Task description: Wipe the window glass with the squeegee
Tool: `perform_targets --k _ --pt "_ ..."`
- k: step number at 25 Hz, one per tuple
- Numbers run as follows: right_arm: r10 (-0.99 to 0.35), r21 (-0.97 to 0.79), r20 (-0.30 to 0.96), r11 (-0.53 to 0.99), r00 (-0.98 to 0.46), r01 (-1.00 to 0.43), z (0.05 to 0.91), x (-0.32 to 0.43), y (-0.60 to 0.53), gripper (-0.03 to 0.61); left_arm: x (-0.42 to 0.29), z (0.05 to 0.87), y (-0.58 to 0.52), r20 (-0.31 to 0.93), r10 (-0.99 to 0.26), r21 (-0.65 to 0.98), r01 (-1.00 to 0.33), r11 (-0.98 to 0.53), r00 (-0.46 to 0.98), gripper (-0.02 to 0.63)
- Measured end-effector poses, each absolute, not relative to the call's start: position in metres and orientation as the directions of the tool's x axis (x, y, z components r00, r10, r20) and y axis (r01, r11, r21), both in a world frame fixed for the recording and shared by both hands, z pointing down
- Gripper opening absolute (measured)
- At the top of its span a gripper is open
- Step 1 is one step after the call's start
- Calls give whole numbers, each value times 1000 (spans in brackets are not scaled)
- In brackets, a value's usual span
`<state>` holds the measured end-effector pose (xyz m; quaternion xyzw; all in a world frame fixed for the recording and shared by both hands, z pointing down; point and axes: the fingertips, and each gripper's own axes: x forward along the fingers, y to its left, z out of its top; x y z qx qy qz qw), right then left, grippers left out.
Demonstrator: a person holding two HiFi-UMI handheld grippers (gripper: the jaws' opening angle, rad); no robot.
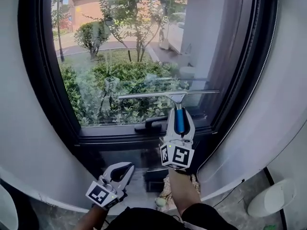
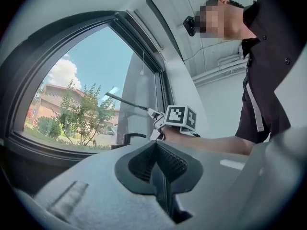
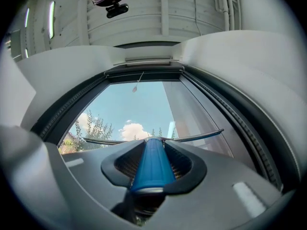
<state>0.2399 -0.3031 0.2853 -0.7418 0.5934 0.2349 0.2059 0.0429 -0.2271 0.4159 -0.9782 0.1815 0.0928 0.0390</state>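
Grips the squeegee [image 1: 163, 95] by its blue handle in the right gripper [image 1: 180, 120], jaws pressed to both sides, probably so the wide blade can be steered from below; holds the blade level across the lower part of the window glass [image 1: 120, 51], seemingly against the pane, just above the dark frame [image 1: 110, 131] and its window handle [image 1: 152, 124]; carries the left gripper [image 1: 118, 173] low and well clear, jaws together on nothing, likely to leave the stroke unobstructed.
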Motion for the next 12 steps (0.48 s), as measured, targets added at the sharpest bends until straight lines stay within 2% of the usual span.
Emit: perform_targets --k 12 --pt "-592 -53 -791 -185 155 -981 105 204 -326 130 4 387 -240 -247 -398 -60 -424 -904 884 -2"
